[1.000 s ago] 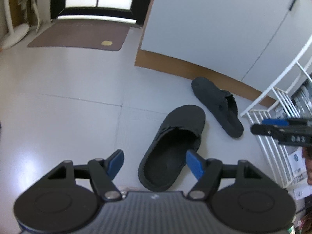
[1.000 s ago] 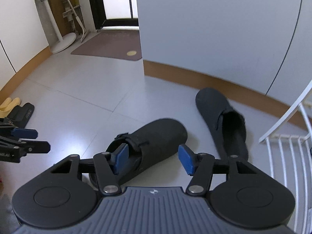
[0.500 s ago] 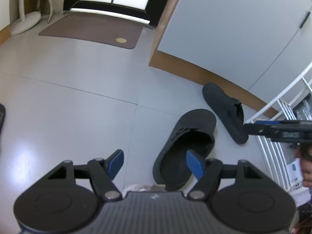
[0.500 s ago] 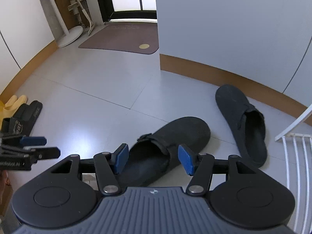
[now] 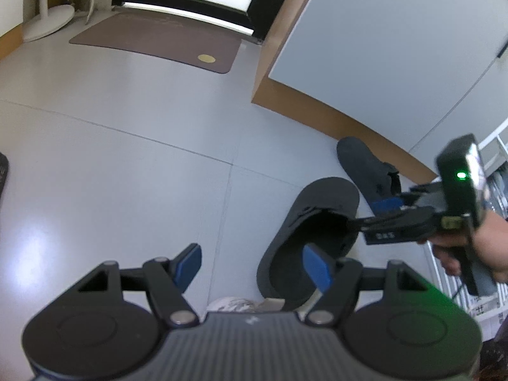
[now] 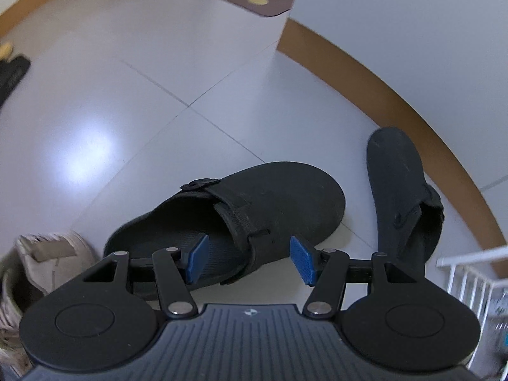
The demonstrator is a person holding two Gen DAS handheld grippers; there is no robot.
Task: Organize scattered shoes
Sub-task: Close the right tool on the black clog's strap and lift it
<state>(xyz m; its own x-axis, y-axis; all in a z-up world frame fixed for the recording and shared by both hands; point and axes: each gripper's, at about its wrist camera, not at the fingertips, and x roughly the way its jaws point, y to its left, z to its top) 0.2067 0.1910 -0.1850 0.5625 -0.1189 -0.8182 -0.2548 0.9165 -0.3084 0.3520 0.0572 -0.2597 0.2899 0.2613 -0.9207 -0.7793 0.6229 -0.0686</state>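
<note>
Two black clogs lie on the pale floor. The near clog [image 6: 279,197] [image 5: 317,203] sits upright with its heel opening toward me. The far clog [image 6: 393,171] [image 5: 358,158] lies tipped on its side by the brown baseboard. My right gripper [image 6: 250,260] [image 5: 368,214] is open and low over the near clog. One pad is in the opening, the other outside its side wall, and neither presses on it. My left gripper [image 5: 252,265] hangs open over the floor beside that clog's heel, with nothing between its fingers.
A white wire rack [image 6: 470,273] stands at the right. A beige sneaker [image 6: 47,254] [image 5: 235,304] lies just beside the near clog's heel. A black sandal [image 6: 12,70] rests far left. A brown doormat [image 5: 158,41] lies before the door, and a wall corner [image 5: 263,63] juts out behind the clogs.
My right gripper has dropped and rolled toward the near clog, and its jaws now straddle the clog's side wall. The left gripper has drifted a little, so the clogs sit further right in its view.
</note>
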